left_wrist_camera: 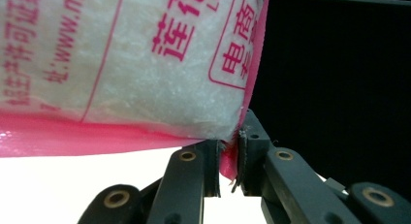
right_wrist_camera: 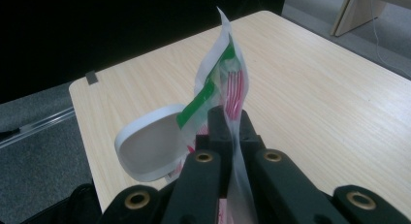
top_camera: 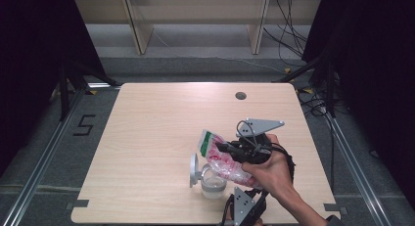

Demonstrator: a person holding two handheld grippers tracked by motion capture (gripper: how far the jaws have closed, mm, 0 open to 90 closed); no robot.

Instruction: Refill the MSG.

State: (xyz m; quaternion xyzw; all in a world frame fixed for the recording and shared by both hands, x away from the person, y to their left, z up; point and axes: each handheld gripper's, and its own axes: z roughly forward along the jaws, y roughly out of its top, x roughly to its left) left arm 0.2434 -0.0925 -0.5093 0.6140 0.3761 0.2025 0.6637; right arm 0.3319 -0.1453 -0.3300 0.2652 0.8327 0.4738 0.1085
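A plastic bag [top_camera: 222,160] of white granules, printed in pink with a green stripe near its top, hangs tilted over the table's near right part. My right gripper [top_camera: 223,147] is shut on the bag's upper part [right_wrist_camera: 228,78], with the film pinched between its jaws [right_wrist_camera: 228,124]. My left gripper [top_camera: 253,189] comes up from the near edge and is shut on the pink bottom corner of the bag [left_wrist_camera: 135,64]; the seam sits between its pads [left_wrist_camera: 229,161]. Below the bag stands a clear round container [top_camera: 214,186] with its white hinged lid [top_camera: 194,169] [right_wrist_camera: 150,149] flipped open.
The light wooden table [top_camera: 156,128] has a round cable hole [top_camera: 240,95] near its far edge. Wooden shelf legs [top_camera: 139,30] stand beyond the table, and cables [top_camera: 293,40] lie on the floor at the right. A "5" mark [top_camera: 84,124] is on the floor at the left.
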